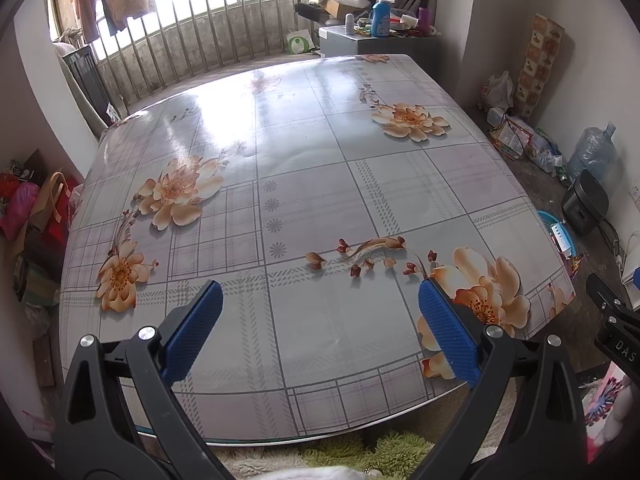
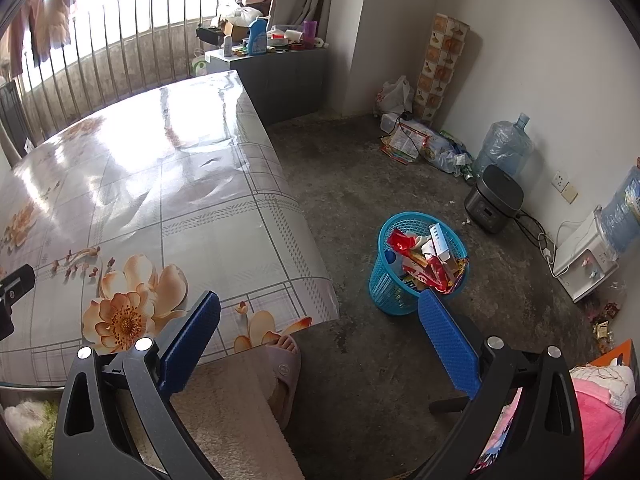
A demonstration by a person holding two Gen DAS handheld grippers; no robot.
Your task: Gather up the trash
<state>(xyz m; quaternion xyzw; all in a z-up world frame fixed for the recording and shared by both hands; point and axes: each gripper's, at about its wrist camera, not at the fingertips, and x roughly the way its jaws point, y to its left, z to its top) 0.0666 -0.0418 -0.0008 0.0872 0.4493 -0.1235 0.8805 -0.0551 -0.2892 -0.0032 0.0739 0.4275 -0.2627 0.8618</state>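
A blue mesh trash basket stands on the floor right of the table, full of red snack wrappers and a white box. Its edge also shows in the left wrist view. My left gripper is open and empty, held above the near part of the floral table. My right gripper is open and empty, held above the floor beside the table's right corner, short of the basket. No trash shows on the tabletop.
A person's slippered foot is under the table corner. A rice cooker, water jugs, a dispenser and bags line the right wall. A cluttered cabinet stands at the far end.
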